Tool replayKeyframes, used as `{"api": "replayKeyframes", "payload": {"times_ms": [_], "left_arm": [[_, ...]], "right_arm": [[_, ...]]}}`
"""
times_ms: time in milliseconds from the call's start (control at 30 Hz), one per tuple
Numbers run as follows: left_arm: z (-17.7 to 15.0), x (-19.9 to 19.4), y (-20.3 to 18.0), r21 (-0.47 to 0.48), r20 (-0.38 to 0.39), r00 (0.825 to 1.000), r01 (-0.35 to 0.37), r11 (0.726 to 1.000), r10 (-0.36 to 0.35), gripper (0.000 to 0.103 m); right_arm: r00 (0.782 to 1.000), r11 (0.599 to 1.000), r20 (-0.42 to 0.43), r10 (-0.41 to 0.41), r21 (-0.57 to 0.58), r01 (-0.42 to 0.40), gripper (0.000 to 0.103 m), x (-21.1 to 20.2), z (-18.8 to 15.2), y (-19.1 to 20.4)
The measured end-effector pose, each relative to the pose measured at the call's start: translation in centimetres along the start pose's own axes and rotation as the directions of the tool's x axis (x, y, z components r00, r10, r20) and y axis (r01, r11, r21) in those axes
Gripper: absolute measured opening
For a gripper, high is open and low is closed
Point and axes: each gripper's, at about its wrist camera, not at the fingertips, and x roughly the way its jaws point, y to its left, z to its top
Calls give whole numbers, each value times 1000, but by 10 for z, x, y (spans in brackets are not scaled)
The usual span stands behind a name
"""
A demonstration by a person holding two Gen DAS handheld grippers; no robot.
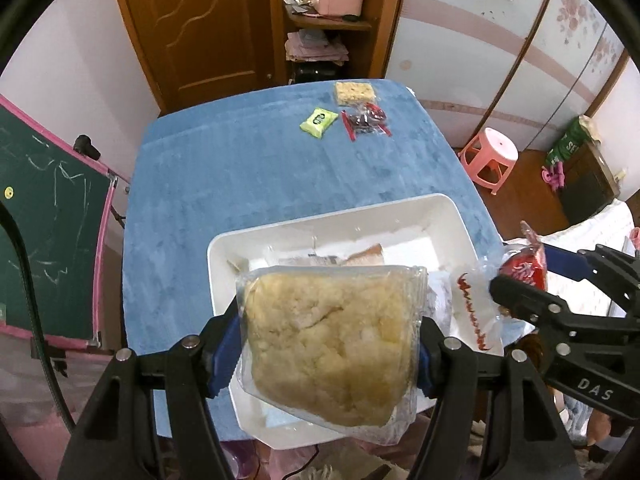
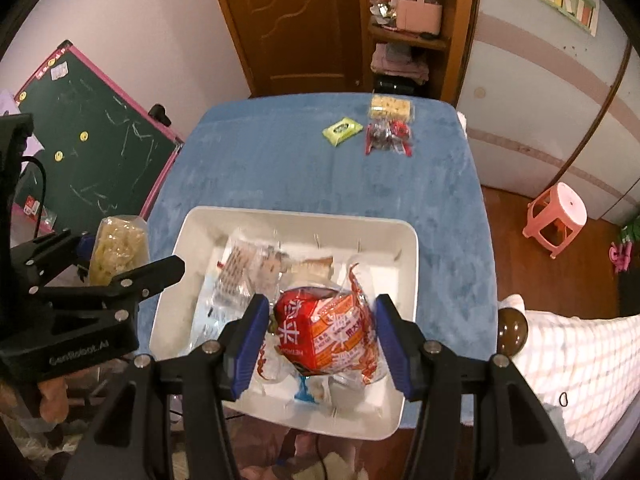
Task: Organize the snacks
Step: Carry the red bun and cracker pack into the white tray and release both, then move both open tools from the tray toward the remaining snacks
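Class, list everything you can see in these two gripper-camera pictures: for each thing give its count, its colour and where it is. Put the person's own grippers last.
Table: one, blue cover, centre of room.
Tray: one, white, near end of table, several clear wrapped snacks inside.
Puffed rice cake pack: one, pale yellow in clear wrap, held above the tray.
Red snack pack: one, red and orange, held above the tray.
Rice cake bar: one, yellow, far end of table.
Green packet: one, lime green, far end, beside the bar.
Red-edged candy bag: one, clear with red, far end.
Stool: one, pink, on the floor at right.
Chalkboard: one, green with pink frame, left.
Door: one, brown, back wall.
Left gripper: black with blue pads, closed on the rice cake pack.
Right gripper: black with blue pads, around the red snack pack.
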Motion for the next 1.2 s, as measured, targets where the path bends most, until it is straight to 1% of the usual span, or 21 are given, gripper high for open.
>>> {"api": "replayKeyframes", "payload": {"times_ms": [100,133,233,267,367,533,767,933,1100,1200], "left_arm": [[-8,-7,-7,2,13,1000,18,1000,-18,70],[-9,-10,-8,3,21,999,28,1000,-28,73],[-12,-16,-11,4,39,998,42,999,-42,85],[-12,-18,-11,5,45,998,39,999,-39,85],[-14,-23,-10,4,58,998,27,1000,-27,87],[-12,-28,-10,-22,71,997,14,1000,-12,87],[-10,-35,-20,-23,103,995,-8,1000,10,87],[-10,-36,-39,-9,113,993,-17,1000,18,87],[-7,-33,-64,12,117,993,-30,999,29,87],[-5,-32,-79,41,125,990,-65,997,59,87]], "right_arm": [[1000,1000,3,-4,0,4,57,-6,-4,-1],[1000,1000,15,-7,4,7,58,-10,-4,-1],[999,1000,47,0,13,0,59,-17,-2,-4],[998,1000,58,3,17,-4,60,-19,-3,-4],[997,1000,83,0,18,-2,60,-24,-5,-3],[995,1000,96,21,18,-22,61,-29,-9,-4],[991,1000,130,19,-4,-18,61,-40,-11,-10],[991,1000,136,11,-7,-10,61,-44,-15,-24],[990,1000,137,8,11,-10,61,-48,-21,-49],[991,999,131,11,33,-16,61,-47,-23,-66]]}}
